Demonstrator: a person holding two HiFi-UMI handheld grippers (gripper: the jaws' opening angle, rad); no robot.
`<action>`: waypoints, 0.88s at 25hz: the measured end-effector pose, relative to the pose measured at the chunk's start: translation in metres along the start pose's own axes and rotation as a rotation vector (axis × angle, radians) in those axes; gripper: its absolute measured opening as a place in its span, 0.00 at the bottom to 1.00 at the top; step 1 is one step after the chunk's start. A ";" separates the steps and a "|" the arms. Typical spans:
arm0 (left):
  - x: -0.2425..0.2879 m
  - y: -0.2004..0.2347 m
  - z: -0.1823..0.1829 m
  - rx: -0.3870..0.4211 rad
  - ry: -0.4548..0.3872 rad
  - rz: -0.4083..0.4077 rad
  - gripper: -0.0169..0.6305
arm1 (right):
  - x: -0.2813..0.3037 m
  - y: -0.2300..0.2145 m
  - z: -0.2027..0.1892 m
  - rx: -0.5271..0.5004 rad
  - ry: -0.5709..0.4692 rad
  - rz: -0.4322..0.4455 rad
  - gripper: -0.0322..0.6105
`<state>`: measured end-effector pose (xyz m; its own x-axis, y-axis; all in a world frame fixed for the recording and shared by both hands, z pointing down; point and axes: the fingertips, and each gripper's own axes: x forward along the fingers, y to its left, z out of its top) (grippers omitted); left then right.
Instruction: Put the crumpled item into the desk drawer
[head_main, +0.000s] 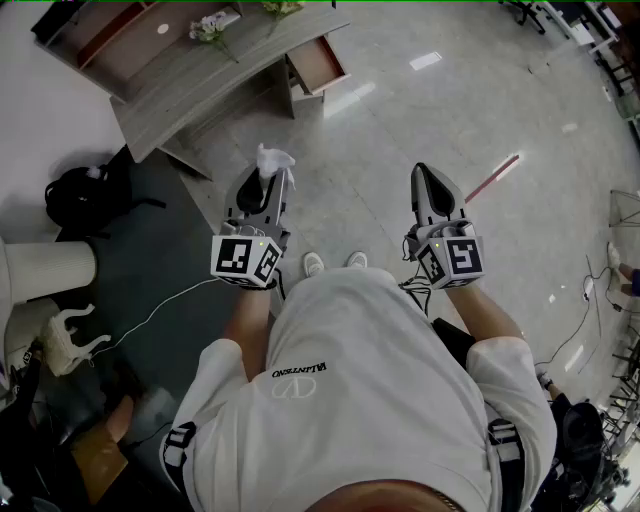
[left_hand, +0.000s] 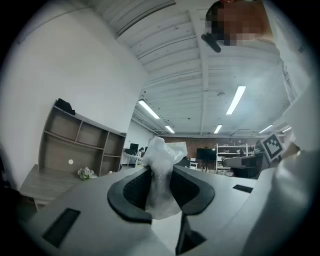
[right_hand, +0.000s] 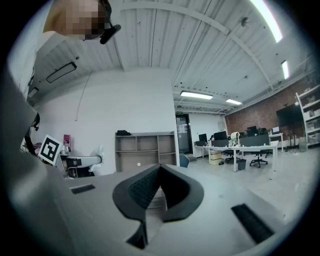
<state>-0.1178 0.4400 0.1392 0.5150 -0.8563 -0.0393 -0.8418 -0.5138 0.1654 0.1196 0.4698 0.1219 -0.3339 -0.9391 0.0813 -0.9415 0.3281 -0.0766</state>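
Observation:
My left gripper (head_main: 263, 178) is shut on a crumpled white item (head_main: 272, 159), which sticks out past its tips. In the left gripper view that crumpled item (left_hand: 161, 176) is squeezed between the dark pads (left_hand: 134, 189). My right gripper (head_main: 428, 180) is shut with nothing in it, its tips meeting in the right gripper view (right_hand: 160, 170). Both are held in front of the person at waist height, over the floor. The grey desk (head_main: 190, 72) stands ahead at the upper left, and its drawer (head_main: 318, 64) is pulled open at the desk's right end.
A shelf unit (head_main: 100, 25) sits on the desk with a small flower bunch (head_main: 212, 29) beside it. A black bag (head_main: 75, 195) lies on the dark mat (head_main: 150, 280) at left, near a white cable (head_main: 160, 310). A red-and-white stick (head_main: 492, 178) lies on the floor at right.

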 end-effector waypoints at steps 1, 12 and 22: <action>0.000 0.003 0.000 -0.001 0.001 -0.002 0.18 | 0.002 0.002 -0.001 0.003 0.004 0.002 0.05; -0.005 0.026 0.001 -0.014 0.000 -0.053 0.18 | 0.021 0.032 -0.007 0.013 0.020 0.003 0.05; 0.012 0.039 -0.009 -0.026 0.026 -0.094 0.18 | 0.037 0.035 -0.019 0.018 0.039 -0.024 0.05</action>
<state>-0.1430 0.4099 0.1537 0.5960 -0.8024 -0.0300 -0.7852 -0.5902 0.1876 0.0738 0.4479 0.1409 -0.3130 -0.9419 0.1223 -0.9484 0.3032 -0.0924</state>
